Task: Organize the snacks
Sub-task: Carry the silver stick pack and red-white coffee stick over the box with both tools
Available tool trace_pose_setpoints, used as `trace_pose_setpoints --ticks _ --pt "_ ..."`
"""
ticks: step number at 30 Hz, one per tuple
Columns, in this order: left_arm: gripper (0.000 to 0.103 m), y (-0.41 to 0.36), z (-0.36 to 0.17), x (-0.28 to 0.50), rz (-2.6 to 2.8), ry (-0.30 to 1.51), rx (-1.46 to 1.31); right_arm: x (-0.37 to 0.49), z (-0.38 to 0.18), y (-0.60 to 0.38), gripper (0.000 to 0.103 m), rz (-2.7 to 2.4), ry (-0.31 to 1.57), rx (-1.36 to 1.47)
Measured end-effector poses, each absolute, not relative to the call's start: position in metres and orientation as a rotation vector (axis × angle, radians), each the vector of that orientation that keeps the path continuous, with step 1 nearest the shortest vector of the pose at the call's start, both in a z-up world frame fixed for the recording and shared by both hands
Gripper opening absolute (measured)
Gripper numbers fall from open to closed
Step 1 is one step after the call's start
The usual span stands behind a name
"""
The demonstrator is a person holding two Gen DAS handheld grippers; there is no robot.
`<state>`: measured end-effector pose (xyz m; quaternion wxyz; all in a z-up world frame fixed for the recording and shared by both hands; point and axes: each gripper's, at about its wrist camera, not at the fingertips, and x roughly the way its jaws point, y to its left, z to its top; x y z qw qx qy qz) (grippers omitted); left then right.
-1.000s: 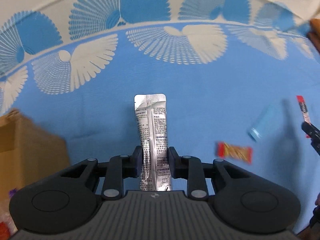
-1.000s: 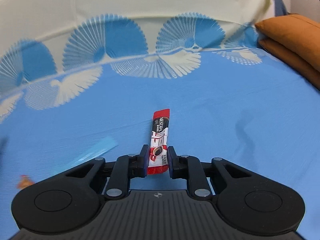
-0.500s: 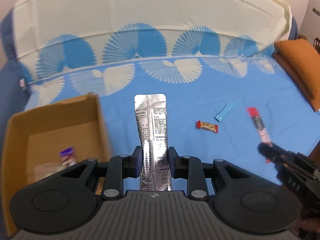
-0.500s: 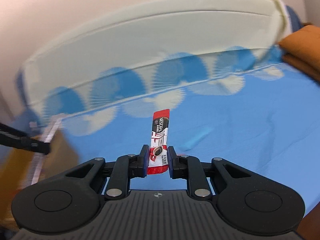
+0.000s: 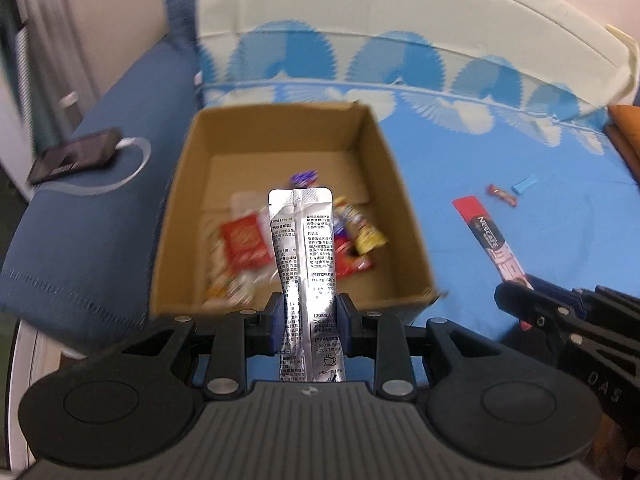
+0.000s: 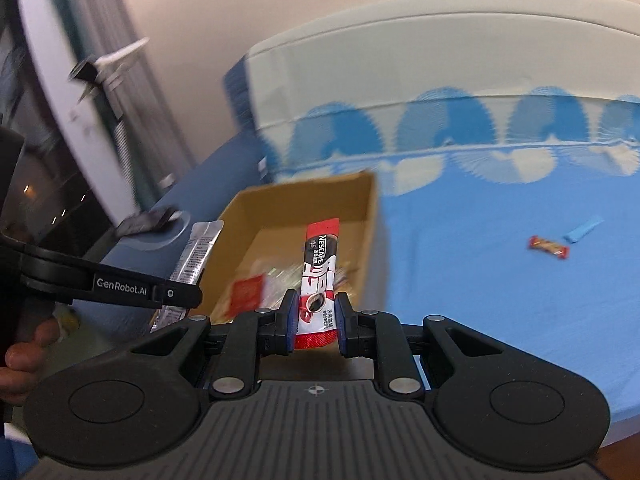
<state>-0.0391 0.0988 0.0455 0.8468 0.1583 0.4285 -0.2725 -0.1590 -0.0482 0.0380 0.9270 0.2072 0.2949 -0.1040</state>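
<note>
Blue bedspread (image 5: 460,168), cardboard box (image 5: 384,184) (snacks inside), phone (image 5: 76,156) beside.

Bed: bright blue sheet (image 5: 480,168) with white fan motifs. Headboard (image 5: 400,12): cream, padded. Wall (image 6: 280,4): plain pinkish-beige. Blue upholstered bench (image 5: 100,184) alongside, bearing a phone (image 5: 74,156) on a white cable. Orange cushion (image 5: 626,128) at far edge.

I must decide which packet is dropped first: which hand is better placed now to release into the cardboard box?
Left, probably. The left gripper holds the silver sachet directly over the cardboard box, while the right gripper with the Nescafe stick is beside its near corner.
</note>
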Motion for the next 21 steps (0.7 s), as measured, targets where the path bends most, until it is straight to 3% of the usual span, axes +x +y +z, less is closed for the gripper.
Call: trace_pose_setpoints --ticks 21 --pt "0.03 0.139 0.052 -0.042 -0.588 0.875 0.233 -0.159 0.052 -0.009 0.021 -0.22 0.616 0.339"
